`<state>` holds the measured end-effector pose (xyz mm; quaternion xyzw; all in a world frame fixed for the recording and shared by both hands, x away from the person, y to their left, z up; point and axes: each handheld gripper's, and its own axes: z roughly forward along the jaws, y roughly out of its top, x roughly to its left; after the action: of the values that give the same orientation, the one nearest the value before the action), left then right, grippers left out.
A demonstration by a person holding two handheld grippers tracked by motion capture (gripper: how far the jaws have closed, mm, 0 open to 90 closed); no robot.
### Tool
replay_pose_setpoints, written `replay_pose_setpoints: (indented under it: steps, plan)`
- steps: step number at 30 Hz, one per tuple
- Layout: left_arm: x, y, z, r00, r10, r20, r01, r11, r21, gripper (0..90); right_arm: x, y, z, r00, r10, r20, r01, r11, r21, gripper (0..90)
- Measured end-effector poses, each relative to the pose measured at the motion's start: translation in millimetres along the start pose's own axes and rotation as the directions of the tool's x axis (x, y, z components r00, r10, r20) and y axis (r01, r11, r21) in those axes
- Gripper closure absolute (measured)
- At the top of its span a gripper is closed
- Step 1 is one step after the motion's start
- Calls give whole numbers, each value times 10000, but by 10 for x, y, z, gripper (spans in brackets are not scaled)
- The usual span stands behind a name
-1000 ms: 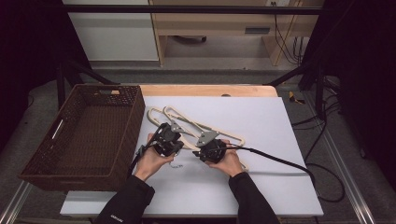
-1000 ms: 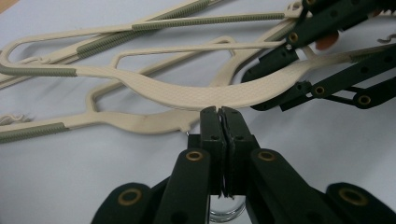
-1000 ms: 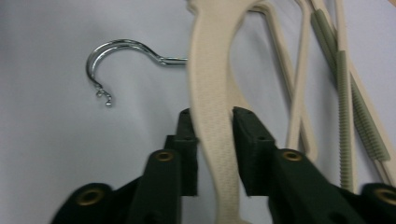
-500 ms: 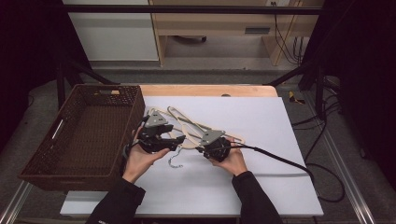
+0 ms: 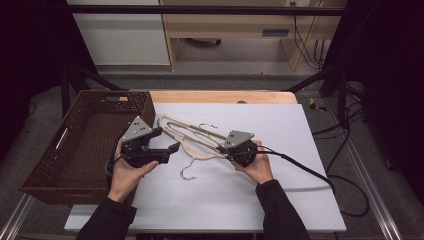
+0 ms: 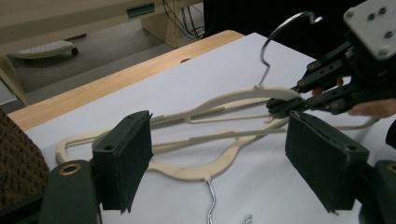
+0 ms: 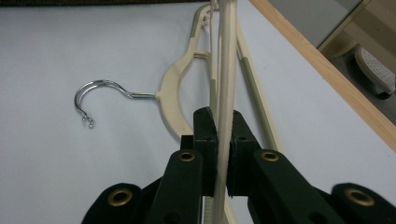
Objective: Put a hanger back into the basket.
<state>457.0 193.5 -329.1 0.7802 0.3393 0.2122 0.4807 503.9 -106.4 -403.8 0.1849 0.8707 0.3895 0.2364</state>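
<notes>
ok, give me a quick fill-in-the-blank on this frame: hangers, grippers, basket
1. The right gripper is shut on a cream ____.
2. The left gripper has its fingers ____, with nothing between them.
3. The brown basket sits at the table's ____ edge.
4. Each hanger has a metal ____.

Missing words: hanger; open; left; hook

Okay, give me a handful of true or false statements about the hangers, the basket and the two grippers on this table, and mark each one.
1. The right gripper is clamped on a hanger. True.
2. The left gripper grips a hanger. False: its jaws have just been opening, with nothing pressed between them.
3. The basket holds a hanger. False: it looks empty.
4. The hangers have metal hooks. True.
5. The hangers are black. False: they are cream.
</notes>
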Motion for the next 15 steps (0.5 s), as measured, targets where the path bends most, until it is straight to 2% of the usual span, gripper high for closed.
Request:
replay_pose_setpoints:
  steps: [5, 9, 10, 14, 15]
  plan:
    - [9, -53, -1, 9999, 132, 65, -133, 9999, 58, 227, -36, 16, -81, 9994, 35, -345, -31, 9999, 130, 857]
    - [-26, -65, 9, 9979, 590, 257, -595, 9981, 175, 222, -42, 45, -216, 9954, 182, -940, -191, 9998, -86, 857]
    - [-26, -65, 9, 9979, 590, 257, -595, 9981, 175, 221, -42, 48, -248, 9943, 169, -1051, -185, 9997, -144, 857]
    - [-72, -68, 37, 9935, 1003, 536, -1022, 9942, 325, 213, -24, 60, -364, 9880, 160, -1538, -209, 9993, -302, 857]
    - [-100, -67, 65, 9893, 1271, 716, -1306, 9903, 466, 211, -15, 60, -389, 9853, 161, -1704, -223, 9991, -347, 857]
